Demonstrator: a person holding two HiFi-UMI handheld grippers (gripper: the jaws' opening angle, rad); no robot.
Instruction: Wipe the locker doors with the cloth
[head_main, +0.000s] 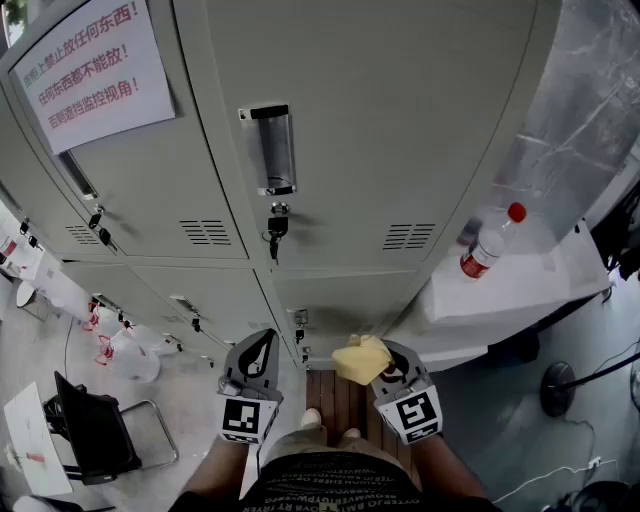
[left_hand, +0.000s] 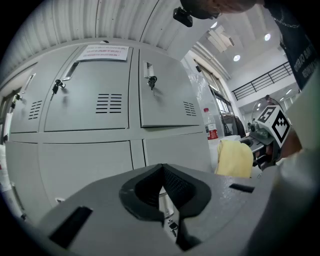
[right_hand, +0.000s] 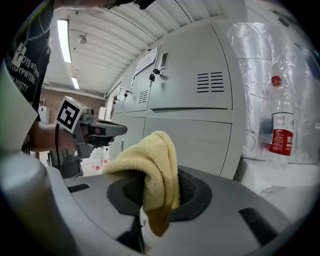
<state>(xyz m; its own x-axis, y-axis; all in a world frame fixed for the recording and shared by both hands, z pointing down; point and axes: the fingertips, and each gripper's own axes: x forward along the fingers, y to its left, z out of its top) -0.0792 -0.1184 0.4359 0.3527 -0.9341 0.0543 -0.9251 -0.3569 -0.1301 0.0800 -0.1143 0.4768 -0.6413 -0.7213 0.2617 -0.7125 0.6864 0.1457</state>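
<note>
Grey metal locker doors (head_main: 370, 130) stand in front of me, one with a chrome handle and a key (head_main: 277, 228) in its lock. My right gripper (head_main: 377, 362) is held low before the lower doors, shut on a folded yellow cloth (head_main: 360, 358) that bulges out of its jaws (right_hand: 150, 160). The cloth is clear of the doors (right_hand: 190, 85). My left gripper (head_main: 262, 345) is level beside it, shut and holding nothing, its jaws pointing at the lower doors (left_hand: 165, 95). From the left gripper view the cloth (left_hand: 234, 158) shows at the right.
A clear bottle with a red cap (head_main: 490, 245) stands on a white ledge (head_main: 530, 290) right of the lockers, under plastic wrapping (head_main: 580, 120). A paper notice (head_main: 90, 65) hangs on the upper left door. A black chair (head_main: 95, 430) stands lower left. Wooden slats (head_main: 335, 395) lie underfoot.
</note>
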